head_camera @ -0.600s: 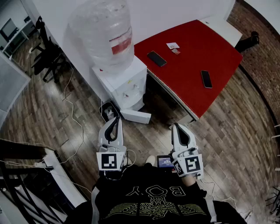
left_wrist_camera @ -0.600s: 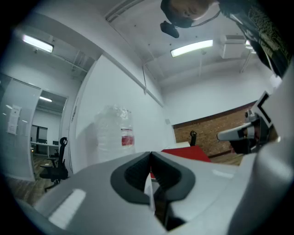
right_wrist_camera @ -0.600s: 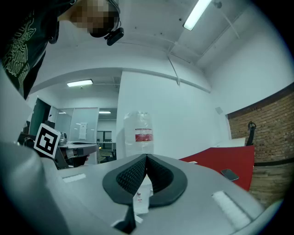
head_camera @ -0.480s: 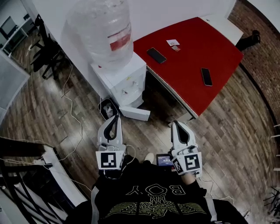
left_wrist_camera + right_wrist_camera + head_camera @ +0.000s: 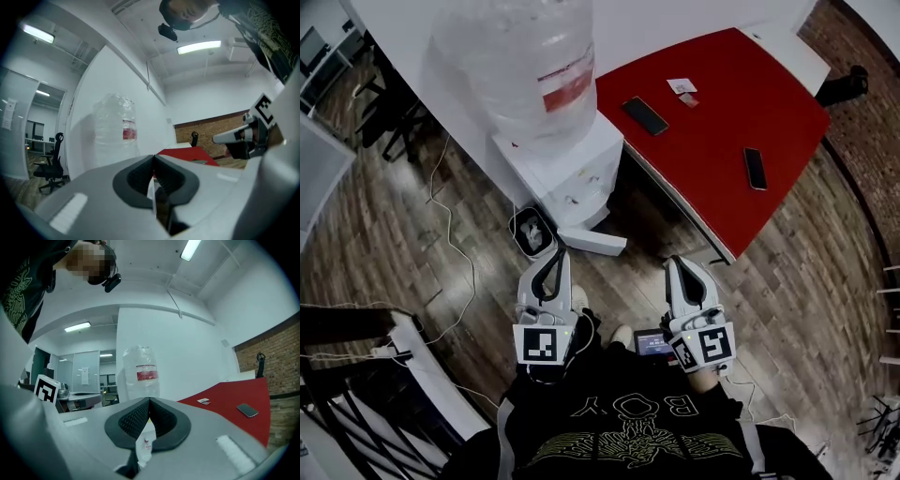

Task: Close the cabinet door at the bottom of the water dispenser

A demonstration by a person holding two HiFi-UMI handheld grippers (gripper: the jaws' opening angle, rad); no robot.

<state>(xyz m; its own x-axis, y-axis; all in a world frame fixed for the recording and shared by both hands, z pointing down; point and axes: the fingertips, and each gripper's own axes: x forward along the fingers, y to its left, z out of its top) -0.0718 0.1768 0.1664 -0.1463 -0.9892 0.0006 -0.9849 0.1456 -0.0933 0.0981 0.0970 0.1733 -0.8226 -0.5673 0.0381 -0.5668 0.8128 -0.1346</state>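
Note:
The white water dispenser (image 5: 567,173) stands against the wall with a large clear bottle (image 5: 520,61) on top. Its bottom cabinet door (image 5: 592,242) swings out over the wood floor, open. My left gripper (image 5: 551,259) is held low, shut and empty, its tip just left of the door's edge. My right gripper (image 5: 680,269) is also shut and empty, further right and apart from the door. In the left gripper view the jaws (image 5: 153,159) meet, with the bottle (image 5: 115,124) beyond. The right gripper view shows closed jaws (image 5: 149,401) and the bottle (image 5: 140,373) ahead.
A red table (image 5: 712,112) to the dispenser's right carries two phones (image 5: 645,115) (image 5: 755,167) and small cards. A dark bin (image 5: 532,228) sits left of the door. Cables (image 5: 455,234) trail on the floor. A black railing (image 5: 356,375) is at lower left, and an office chair (image 5: 389,112) at upper left.
The view has shifted slightly nearer to the dispenser. Both grippers stay shut and low before the body, the left one a little closer to the open door.

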